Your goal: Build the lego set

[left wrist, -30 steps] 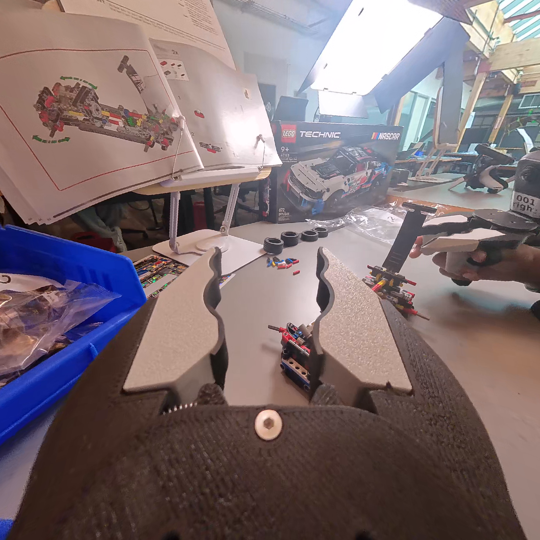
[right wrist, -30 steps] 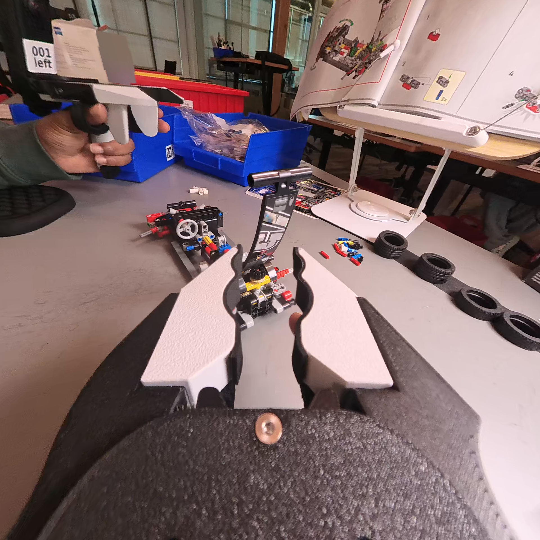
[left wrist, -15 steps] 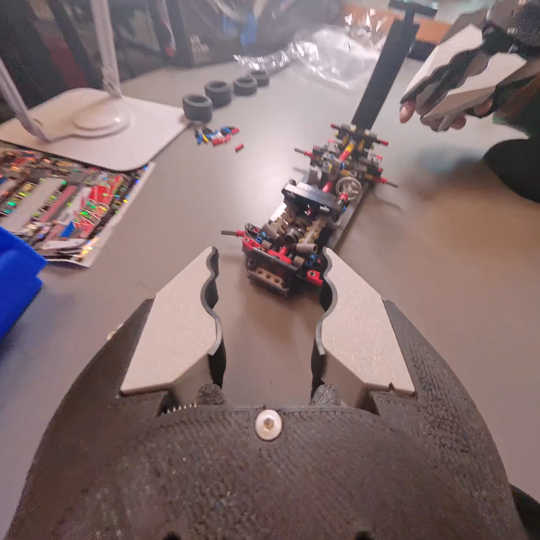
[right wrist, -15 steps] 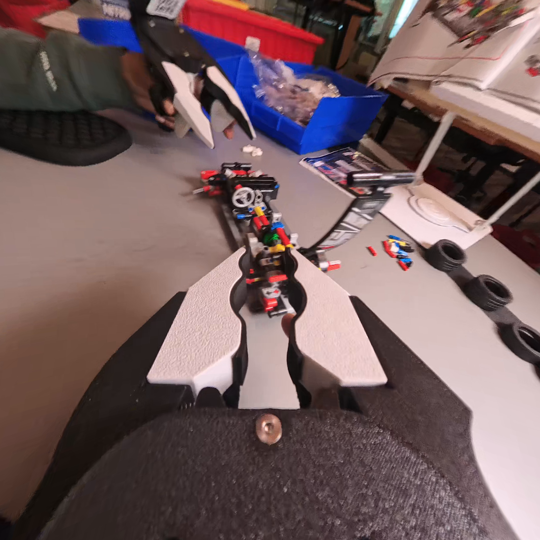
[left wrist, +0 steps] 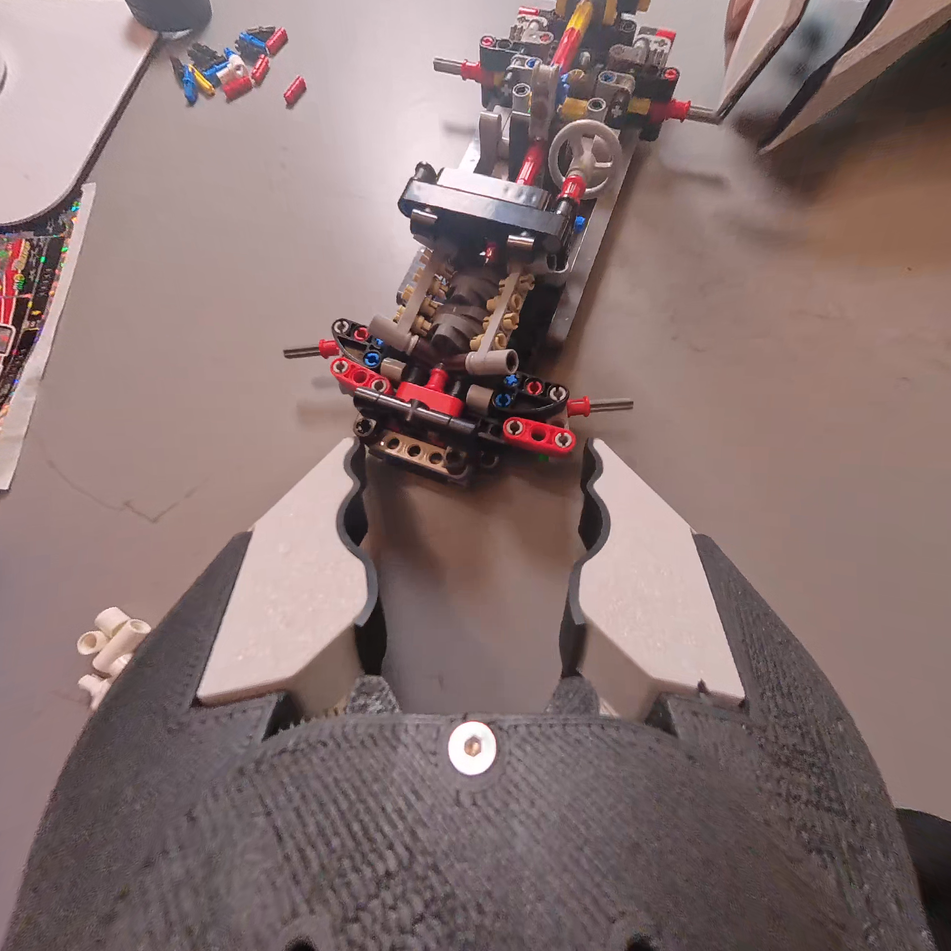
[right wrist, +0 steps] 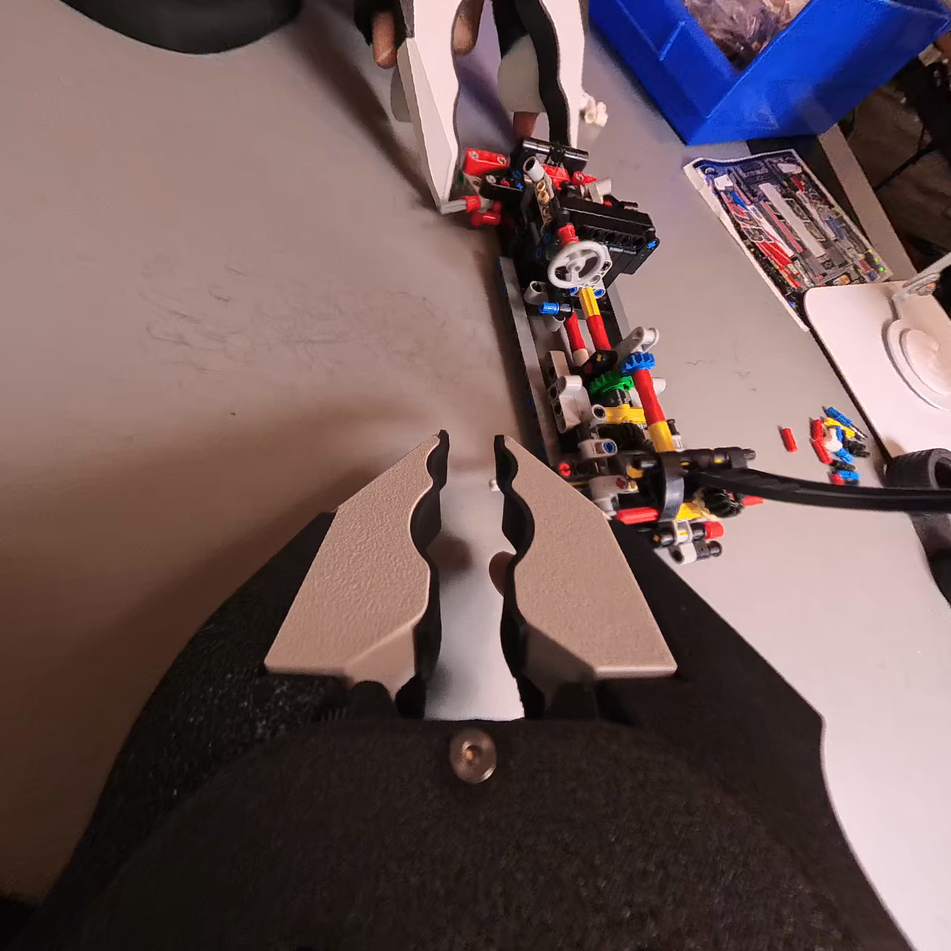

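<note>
A long lego car chassis [left wrist: 483, 288] with a grey steering wheel lies on the grey table. My left gripper [left wrist: 471, 453] is open and empty, its fingertips level with the chassis's near end, one on each side. In the right wrist view the chassis [right wrist: 581, 329] runs away from me, and a long black curved piece [right wrist: 823, 494] on its near end leans out to the right. My right gripper [right wrist: 471, 440] is empty, its jaws a narrow gap apart, just left of the chassis's near end. The left gripper [right wrist: 494, 77] shows at the far end, and the right gripper [left wrist: 803, 67] shows at the top right of the left wrist view.
Small loose pieces [right wrist: 833, 447] and a black tyre [right wrist: 921, 468] lie right of the chassis. A white stand base [right wrist: 875, 350], a sticker sheet [right wrist: 787, 226] and a blue bin [right wrist: 772, 77] are beyond. Small white connectors [left wrist: 108, 643] lie by my left gripper.
Both grippers have tipped down toward the table. My left gripper has closed in on the chassis's end. My right gripper has narrowed and shifted left; the black piece went from upright to leaning right.
</note>
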A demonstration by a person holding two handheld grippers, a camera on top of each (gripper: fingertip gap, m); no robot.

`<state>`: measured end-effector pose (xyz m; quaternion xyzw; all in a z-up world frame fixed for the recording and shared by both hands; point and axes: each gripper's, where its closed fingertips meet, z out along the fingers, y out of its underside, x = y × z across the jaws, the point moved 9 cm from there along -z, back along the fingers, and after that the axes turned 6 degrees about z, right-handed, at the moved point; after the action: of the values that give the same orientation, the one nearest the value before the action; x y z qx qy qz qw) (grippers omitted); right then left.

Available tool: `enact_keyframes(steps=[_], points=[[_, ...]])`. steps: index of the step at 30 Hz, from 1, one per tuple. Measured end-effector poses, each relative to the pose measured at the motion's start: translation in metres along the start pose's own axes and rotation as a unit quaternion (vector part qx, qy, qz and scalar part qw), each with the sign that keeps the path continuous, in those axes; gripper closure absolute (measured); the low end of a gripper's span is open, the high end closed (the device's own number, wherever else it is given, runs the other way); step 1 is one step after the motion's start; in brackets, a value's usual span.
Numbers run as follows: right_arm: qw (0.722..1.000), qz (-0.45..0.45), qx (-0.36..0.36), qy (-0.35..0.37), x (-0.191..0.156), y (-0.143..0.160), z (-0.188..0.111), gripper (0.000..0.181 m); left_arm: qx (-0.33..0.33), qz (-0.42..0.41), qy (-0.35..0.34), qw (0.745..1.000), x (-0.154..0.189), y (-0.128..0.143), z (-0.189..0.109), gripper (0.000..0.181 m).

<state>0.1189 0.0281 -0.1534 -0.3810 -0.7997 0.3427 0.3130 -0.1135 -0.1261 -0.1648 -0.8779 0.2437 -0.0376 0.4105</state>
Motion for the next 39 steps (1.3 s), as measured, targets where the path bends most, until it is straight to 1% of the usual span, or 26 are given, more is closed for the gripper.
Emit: enact_keyframes(steps=[2, 6, 8, 13, 17, 19, 22, 24, 27, 29, 35, 39], points=[[1.000, -0.002, -0.014, 0.013, 0.002, 0.002, 0.002, 0.165, 0.004, 0.009, 0.007, 1.000, 0.004, 0.000, -0.001, 0.105], [0.998, -0.009, -0.045, 0.035, 0.005, 0.009, 0.004, 0.166, 0.002, 0.024, 0.016, 1.000, 0.011, -0.002, -0.002, 0.107], [0.998, -0.010, -0.050, 0.043, 0.008, 0.011, 0.003, 0.168, 0.004, 0.030, 0.022, 0.999, 0.014, -0.002, -0.002, 0.113], [0.997, -0.010, -0.057, 0.057, 0.012, 0.014, 0.001, 0.170, 0.001, 0.032, 0.036, 0.999, 0.016, -0.002, -0.005, 0.112], [0.997, -0.007, -0.056, 0.061, 0.014, 0.014, -0.001, 0.170, 0.032, 0.008, 0.026, 0.999, 0.008, -0.003, -0.010, 0.109], [0.997, -0.005, -0.055, 0.059, 0.014, 0.014, -0.001, 0.169, 0.044, 0.003, 0.020, 0.999, 0.005, -0.004, -0.008, 0.106], [0.997, -0.003, -0.047, 0.057, 0.013, 0.012, 0.000, 0.169, 0.043, 0.014, 0.015, 0.999, 0.004, -0.003, -0.002, 0.106], [0.998, -0.002, -0.043, 0.055, 0.013, 0.010, -0.001, 0.169, 0.037, 0.022, 0.013, 0.999, 0.005, -0.005, 0.001, 0.109], [0.998, -0.002, -0.041, 0.057, 0.013, 0.010, -0.001, 0.169, 0.039, 0.038, 0.016, 0.998, 0.010, -0.008, 0.003, 0.122], [0.997, -0.002, -0.042, 0.058, 0.013, 0.010, 0.000, 0.169, 0.039, 0.046, 0.010, 0.998, 0.012, -0.009, 0.004, 0.125], [0.995, -0.006, -0.062, 0.075, 0.016, 0.014, 0.001, 0.170, 0.037, 0.050, 0.008, 0.998, 0.016, -0.010, 0.004, 0.129], [0.995, -0.004, -0.063, 0.075, 0.016, 0.016, 0.001, 0.171, 0.036, 0.049, 0.008, 0.998, 0.016, -0.010, 0.004, 0.130]])
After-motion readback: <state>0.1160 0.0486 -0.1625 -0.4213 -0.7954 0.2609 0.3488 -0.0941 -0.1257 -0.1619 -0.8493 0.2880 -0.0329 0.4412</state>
